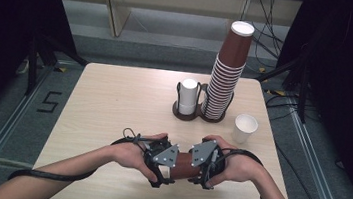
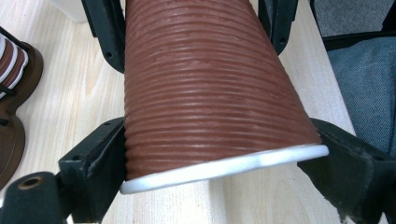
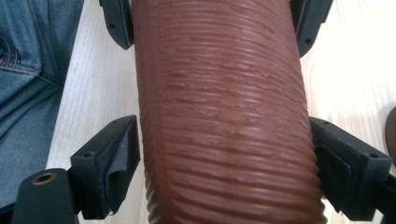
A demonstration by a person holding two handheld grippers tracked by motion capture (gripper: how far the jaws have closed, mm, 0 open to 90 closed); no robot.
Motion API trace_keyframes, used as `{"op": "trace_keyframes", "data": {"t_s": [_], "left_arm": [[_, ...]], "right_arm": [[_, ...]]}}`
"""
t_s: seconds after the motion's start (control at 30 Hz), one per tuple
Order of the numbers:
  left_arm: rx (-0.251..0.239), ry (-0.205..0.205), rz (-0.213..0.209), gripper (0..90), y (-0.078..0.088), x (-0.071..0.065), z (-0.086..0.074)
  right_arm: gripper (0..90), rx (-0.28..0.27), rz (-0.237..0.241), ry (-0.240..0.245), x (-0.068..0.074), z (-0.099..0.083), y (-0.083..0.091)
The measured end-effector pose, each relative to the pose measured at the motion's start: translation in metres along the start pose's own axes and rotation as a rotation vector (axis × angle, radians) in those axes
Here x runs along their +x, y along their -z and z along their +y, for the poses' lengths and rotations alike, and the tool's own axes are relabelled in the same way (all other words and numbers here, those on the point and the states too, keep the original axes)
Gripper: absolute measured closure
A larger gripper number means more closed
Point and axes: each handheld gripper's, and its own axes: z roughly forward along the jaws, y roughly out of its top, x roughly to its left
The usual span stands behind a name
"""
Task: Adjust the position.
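A brown ribbed paper cup (image 1: pixel 184 165) lies on its side just above the table's near edge, between my two grippers. My left gripper (image 1: pixel 169 165) holds the wide end: in the left gripper view its pads (image 2: pixel 109 154) press both sides of the cup (image 2: pixel 210 93) just behind the white rim. My right gripper (image 1: pixel 201 166) faces it from the other side. In the right gripper view its pads (image 3: pixel 123 149) touch the narrower end of the cup (image 3: pixel 224 107) on both sides. A hand wraps around each gripper.
A dark two-ring holder (image 1: pixel 183 113) stands mid-table, with a tall leaning stack of brown cups (image 1: pixel 226 80) and a white upside-down cup (image 1: pixel 188 96). A loose white cup (image 1: pixel 244 128) stands to its right. The table's wooden top (image 1: pixel 113 102) ends close behind the grippers.
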Motion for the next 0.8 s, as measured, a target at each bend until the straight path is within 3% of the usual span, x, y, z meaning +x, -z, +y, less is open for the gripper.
{"op": "trace_keyframes", "data": {"t_s": [0.03, 0.1, 0.17, 0.23, 0.3, 0.33, 0.37, 0.6, 0.67, 0.7, 0.73, 0.77, 0.8], "left_arm": [[-0.002, 0.0, -0.001, 10.9, 0.0, 0.0, 0.001], [-0.004, -0.01, -0.003, 11.0, 0.0, 0.0, 0.003], [-0.001, -0.013, -0.008, 11.0, 0.0, -0.001, 0.005], [0.0, -0.011, -0.01, 11.0, -0.001, -0.001, 0.005], [-0.001, -0.01, -0.01, 10.9, -0.001, -0.001, 0.006], [-0.003, -0.01, -0.01, 10.8, 0.0, -0.001, 0.006], [-0.004, -0.008, -0.013, 10.5, 0.0, -0.001, 0.006], [-0.032, 0.008, -0.008, 4.6, 0.001, -0.001, 0.005], [-0.038, 0.019, -0.005, 1.7, 0.002, 0.001, 0.003], [-0.049, 0.032, 0.01, 0.6, 0.002, 0.001, 0.002], [-0.049, 0.04, 0.01, 0.0, 0.003, 0.002, 0.0], [-0.042, 0.043, 0.001, 0.0, 0.003, 0.004, -0.001], [-0.049, 0.051, 0.019, 0.0, 0.003, 0.004, -0.003]], "right_arm": [[15.5, 0.001, -0.001, 0.036, -0.002, 0.001, -0.001], [16.1, 0.008, 0.005, 0.025, -0.001, 0.001, -0.001], [18.4, 0.008, 0.004, 0.044, -0.001, 0.002, -0.002], [19.9, 0.009, 0.008, 0.019, 0.001, 0.0, -0.001], [20.5, 0.011, -0.009, 0.07, -0.002, -0.001, -0.002], [20.6, 0.027, -0.014, 0.025, 0.001, -0.002, 0.0], [20.7, 0.003, -0.007, 0.078, -0.002, -0.002, -0.002], [20.2, -0.018, 0.005, 0.069, -0.001, -0.004, -0.002], [20.2, 0.008, -0.002, -0.022, 0.006, -0.006, 0.002], [20.2, -0.03, -0.01, 0.087, -0.002, -0.006, -0.001], [20.2, -0.031, -0.022, 0.076, -0.001, -0.007, 0.001], [20.2, -0.083, -0.032, 0.151, -0.007, -0.006, -0.003], [20.2, -0.046, -0.027, 0.092, -0.002, -0.008, 0.0]]}}
